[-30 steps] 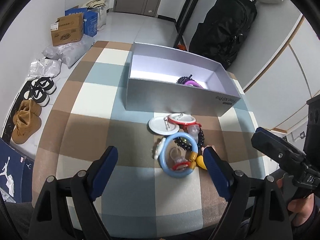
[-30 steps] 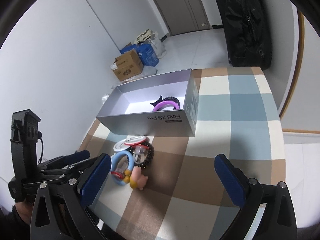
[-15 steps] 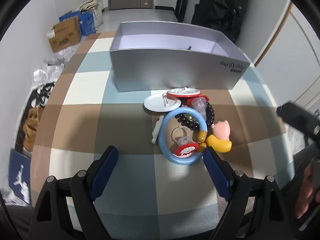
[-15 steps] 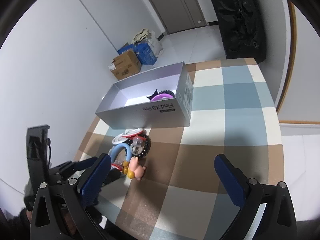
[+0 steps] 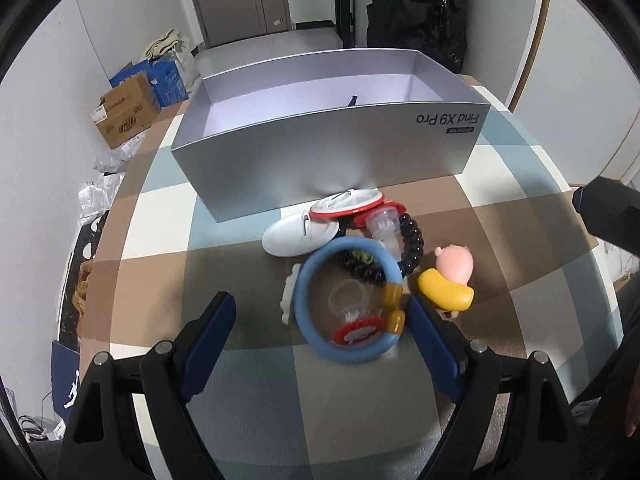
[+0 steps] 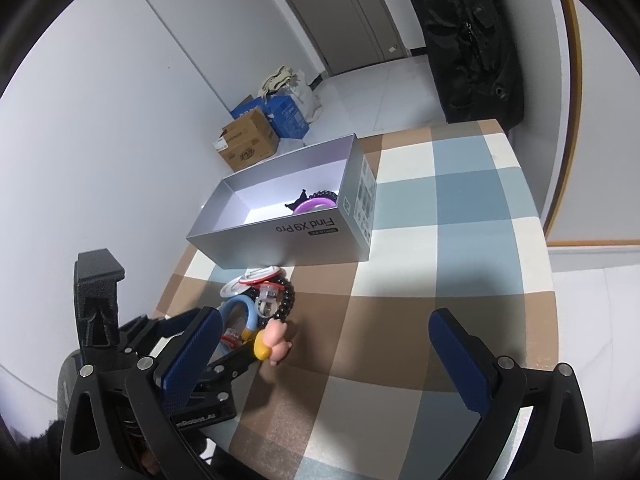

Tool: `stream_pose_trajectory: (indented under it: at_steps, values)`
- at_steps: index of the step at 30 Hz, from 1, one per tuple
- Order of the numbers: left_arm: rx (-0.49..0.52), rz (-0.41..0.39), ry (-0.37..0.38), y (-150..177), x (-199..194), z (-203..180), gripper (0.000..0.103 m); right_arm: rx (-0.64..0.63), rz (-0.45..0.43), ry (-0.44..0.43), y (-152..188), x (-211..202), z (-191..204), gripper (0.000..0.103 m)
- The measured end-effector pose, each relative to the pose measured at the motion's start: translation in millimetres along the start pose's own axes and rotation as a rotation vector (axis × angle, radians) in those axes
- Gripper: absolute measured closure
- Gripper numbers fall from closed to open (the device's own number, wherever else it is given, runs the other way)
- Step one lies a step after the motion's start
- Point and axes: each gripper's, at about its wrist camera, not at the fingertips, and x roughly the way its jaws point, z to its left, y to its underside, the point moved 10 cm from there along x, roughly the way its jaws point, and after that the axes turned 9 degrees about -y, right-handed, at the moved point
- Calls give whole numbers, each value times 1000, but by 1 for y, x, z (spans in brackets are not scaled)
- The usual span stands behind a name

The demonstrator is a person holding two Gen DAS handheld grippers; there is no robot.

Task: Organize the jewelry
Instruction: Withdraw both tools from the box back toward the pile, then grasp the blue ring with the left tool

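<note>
A pile of jewelry lies on the checked tablecloth in front of a silver box (image 5: 320, 152). Nearest me is a blue bangle (image 5: 310, 320) with a red charm inside it. Behind it are a black bead bracelet (image 5: 414, 236), a white disc (image 5: 296, 236), a red-rimmed disc (image 5: 346, 202) and a pink and yellow figure (image 5: 450, 280). My left gripper (image 5: 320, 340) is open, its fingers on either side of the bangle's near part without touching it. My right gripper (image 6: 328, 348) is open over bare cloth, right of the pile (image 6: 260, 304). The box (image 6: 280, 228) holds a purple bangle (image 6: 312, 204).
Beyond the table's left edge lie cardboard boxes (image 5: 126, 114), bags and shoes on the floor. A black backpack (image 5: 416, 8) leans at the back right, a door behind it. The cloth right of the pile (image 6: 420, 320) carries nothing.
My left gripper has come lower and closer to the pile while rolling, so the bangle now sits between its fingers. The right gripper has hardly moved.
</note>
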Motion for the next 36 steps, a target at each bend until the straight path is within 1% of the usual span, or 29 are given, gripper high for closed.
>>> stream_pose_trajectory:
  at_steps: [1, 2, 4, 6, 10, 16, 23, 28, 31, 36]
  values:
    - [-5, 3, 13, 1, 0, 0, 25, -1, 0, 0, 0, 0, 0, 0]
    - [-8, 5, 28, 1, -1, -1, 29, -1, 0, 1, 0, 0, 0, 0]
    - [-5, 5, 55, 2, -4, -5, 42, 2, -2, -1, 0, -1, -1, 0]
    - [20, -6, 65, 3, -8, -10, 48, 8, -4, -2, -1, -1, -2, 0]
    - [34, -8, 60, 1, -8, -14, 48, 7, -1, -5, -1, 0, -1, 0]
    - [-15, 17, 120, -3, -7, -8, 48, 5, 1, 5, 0, -1, -3, 0]
    - [-55, 20, 181, -8, -12, -8, 48, 12, -2, 23, 0, 0, -6, 0]
    - [-92, 1, 215, -13, -18, -6, 48, 15, 5, 34, 1, 1, -9, 0]
    - [-107, -22, 248, -17, -27, -8, 48, 17, 6, 17, 2, 2, -7, 0]
    - [-141, -26, 276, -17, -30, -3, 48, 10, 9, 16, 3, 5, -5, 0]
